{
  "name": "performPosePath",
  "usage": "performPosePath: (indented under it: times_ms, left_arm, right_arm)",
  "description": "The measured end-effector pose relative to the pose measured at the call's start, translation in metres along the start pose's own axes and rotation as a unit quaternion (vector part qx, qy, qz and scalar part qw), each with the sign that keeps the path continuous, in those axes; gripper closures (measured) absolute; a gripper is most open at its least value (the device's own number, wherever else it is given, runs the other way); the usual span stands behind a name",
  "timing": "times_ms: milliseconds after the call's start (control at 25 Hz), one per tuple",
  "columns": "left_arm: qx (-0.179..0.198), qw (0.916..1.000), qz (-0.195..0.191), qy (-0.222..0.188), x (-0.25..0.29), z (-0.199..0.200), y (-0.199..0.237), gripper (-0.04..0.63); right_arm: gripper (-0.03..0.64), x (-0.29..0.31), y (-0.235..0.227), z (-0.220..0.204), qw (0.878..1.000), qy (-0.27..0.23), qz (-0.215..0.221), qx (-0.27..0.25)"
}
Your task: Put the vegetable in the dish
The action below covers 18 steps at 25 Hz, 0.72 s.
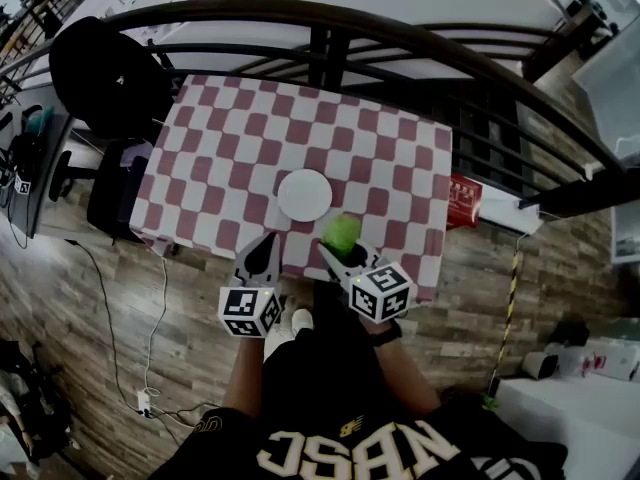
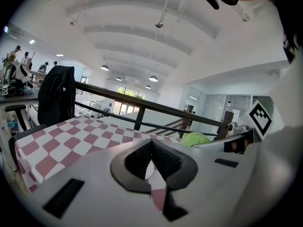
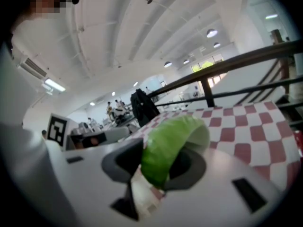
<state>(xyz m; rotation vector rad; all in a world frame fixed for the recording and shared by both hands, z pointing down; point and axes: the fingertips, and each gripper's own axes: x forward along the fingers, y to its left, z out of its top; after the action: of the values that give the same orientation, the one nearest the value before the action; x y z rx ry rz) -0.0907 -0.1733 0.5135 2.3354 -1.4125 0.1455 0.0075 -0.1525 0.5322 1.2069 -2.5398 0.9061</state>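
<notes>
A green leafy vegetable (image 1: pixel 342 232) (image 3: pixel 168 148) is clamped between the jaws of my right gripper (image 1: pixel 338 250) (image 3: pixel 158 167), held just above the near edge of the checkered table. The white round dish (image 1: pixel 304 195) lies on the cloth a little beyond it and to the left, with nothing in it. My left gripper (image 1: pixel 262 253) (image 2: pixel 151 164) hovers beside the right one at the table's front edge, jaws shut and holding nothing. From the left gripper view the vegetable (image 2: pixel 195 139) shows off to the right.
The table wears a red-and-white checkered cloth (image 1: pixel 250 158). A dark curved railing (image 1: pixel 330 28) runs behind it. A black chair (image 1: pixel 105 73) stands at the back left, a red box (image 1: pixel 462 201) off the right edge. Wood floor lies below.
</notes>
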Motion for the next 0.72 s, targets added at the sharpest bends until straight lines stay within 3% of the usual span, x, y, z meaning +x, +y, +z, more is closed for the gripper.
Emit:
performPosePath:
  times_ms: [200,320,400,560,640,720]
  left_arm:
    - [-0.024,0.9991,-0.023,0.024,0.03,-0.01,0.014,0.575]
    - [-0.04,0.9978,-0.041,0.036,0.044,-0.01,0.023,0.575]
    - [-0.047,0.9959,-0.069,0.034,0.051,-0.003,0.023,0.575]
    - [-0.034,0.9933,-0.106,0.033,0.063,0.011,0.028,0.558]
    - [-0.026,0.9889,-0.138,0.047,0.07,0.012,0.026,0.477]
    - [0.001,0.9781,-0.194,0.075,0.075,0.006,0.013,0.339]
  right_arm:
    - [0.472,0.03,-0.017,0.001,0.999,0.016,0.036,0.024]
    - [0.476,0.045,-0.025,0.005,0.993,0.009,0.081,0.085]
    - [0.48,0.049,-0.027,0.015,0.983,-0.009,0.128,0.134]
    - [0.483,0.05,-0.024,0.036,0.947,-0.032,0.242,0.21]
    - [0.485,0.054,-0.026,0.037,0.934,-0.023,0.275,0.225]
    - [0.486,0.059,-0.027,0.037,0.928,-0.01,0.297,0.225]
